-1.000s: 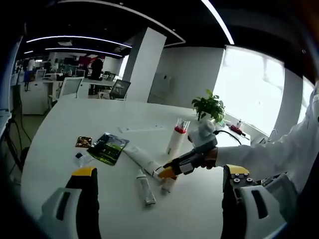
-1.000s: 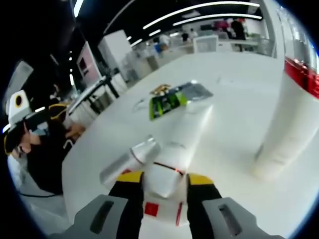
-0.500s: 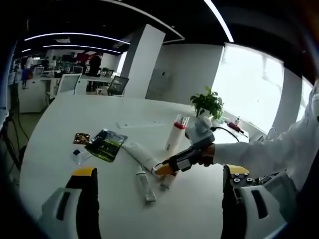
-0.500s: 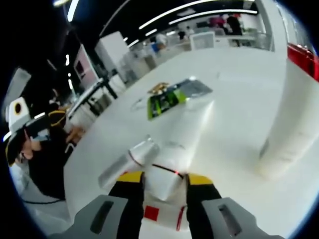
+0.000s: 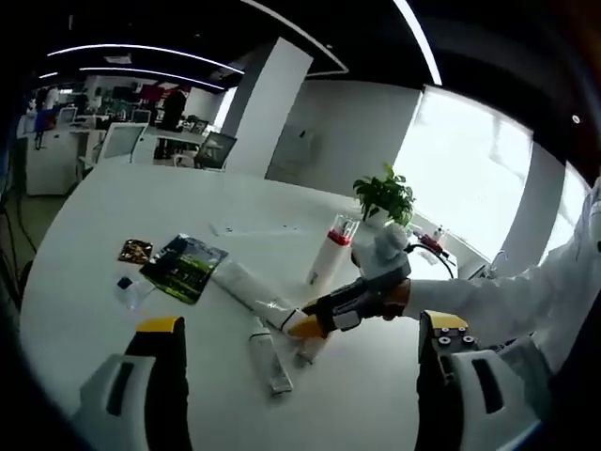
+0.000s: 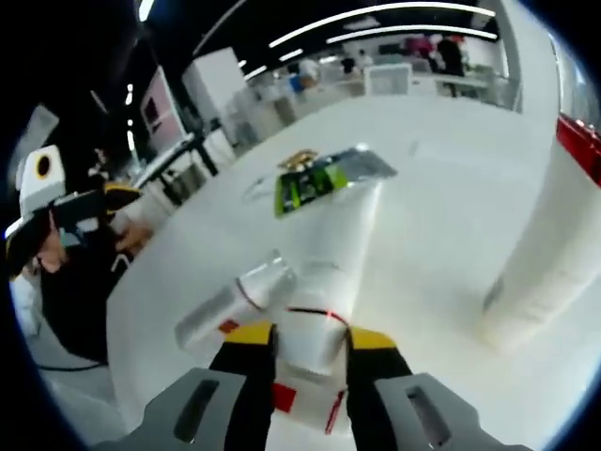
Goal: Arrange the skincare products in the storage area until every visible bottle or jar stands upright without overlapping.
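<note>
Skincare tube [image 6: 324, 282], a long white one lying flat on the tabletop [image 6: 441, 197], looked light and soft-walled, likely to dent under a hard squeeze and slick enough to slip; its stiffer cap end seemed the safer place to grip, and that was where the right claw [image 6: 307, 340] had it. In the right gripper view the yellow-tipped jaws were closed against the tube's near end, one on each side, with the body running away from the claw toward a green sachet [image 6: 315, 183]. A smaller silver tube [image 6: 230, 305] lay just beside it on the left, and a tall white bottle with a red band [image 6: 554, 244] stood upright to the right.

In the left gripper view the right claw [image 5: 302, 325] reached in from the right onto the same tube [image 5: 252, 289], near the middle of the tabletop [image 5: 113, 207], with the standing bottle [image 5: 329, 254] just behind. The left claw [image 5: 300, 376] hung well apart from everything, its jaws wide and empty. Tipping the tube upright would probably need a slow, steady lift, since a narrow cap makes a poor base.
</note>
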`<state>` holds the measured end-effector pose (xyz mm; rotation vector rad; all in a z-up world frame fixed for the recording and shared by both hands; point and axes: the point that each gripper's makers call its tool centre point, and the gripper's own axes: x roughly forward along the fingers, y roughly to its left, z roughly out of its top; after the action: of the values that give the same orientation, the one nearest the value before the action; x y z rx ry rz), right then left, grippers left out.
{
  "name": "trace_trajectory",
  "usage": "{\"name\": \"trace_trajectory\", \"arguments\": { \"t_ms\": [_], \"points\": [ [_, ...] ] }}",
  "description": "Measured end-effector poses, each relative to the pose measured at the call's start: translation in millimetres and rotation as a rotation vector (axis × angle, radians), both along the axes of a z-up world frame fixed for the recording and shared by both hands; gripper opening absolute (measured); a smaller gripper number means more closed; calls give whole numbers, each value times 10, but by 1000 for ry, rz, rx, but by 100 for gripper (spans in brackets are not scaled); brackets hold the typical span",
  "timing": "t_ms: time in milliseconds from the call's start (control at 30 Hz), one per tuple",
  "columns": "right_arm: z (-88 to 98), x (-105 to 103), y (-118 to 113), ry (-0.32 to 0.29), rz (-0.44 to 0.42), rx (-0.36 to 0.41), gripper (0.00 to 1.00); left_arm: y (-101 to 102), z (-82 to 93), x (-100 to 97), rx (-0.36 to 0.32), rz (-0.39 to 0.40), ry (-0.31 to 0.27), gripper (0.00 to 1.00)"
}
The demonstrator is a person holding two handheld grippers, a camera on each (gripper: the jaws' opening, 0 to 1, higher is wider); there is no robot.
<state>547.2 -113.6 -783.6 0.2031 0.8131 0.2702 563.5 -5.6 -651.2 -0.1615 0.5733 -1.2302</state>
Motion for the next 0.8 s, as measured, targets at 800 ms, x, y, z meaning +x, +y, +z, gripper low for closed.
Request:
{"name": "trace_trajectory", "arguments": {
  "t_ms": [800],
  "points": [
    [50, 85, -69, -107, 144, -351, 22, -464, -426, 741, -171, 235, 407, 81]
  ]
}}
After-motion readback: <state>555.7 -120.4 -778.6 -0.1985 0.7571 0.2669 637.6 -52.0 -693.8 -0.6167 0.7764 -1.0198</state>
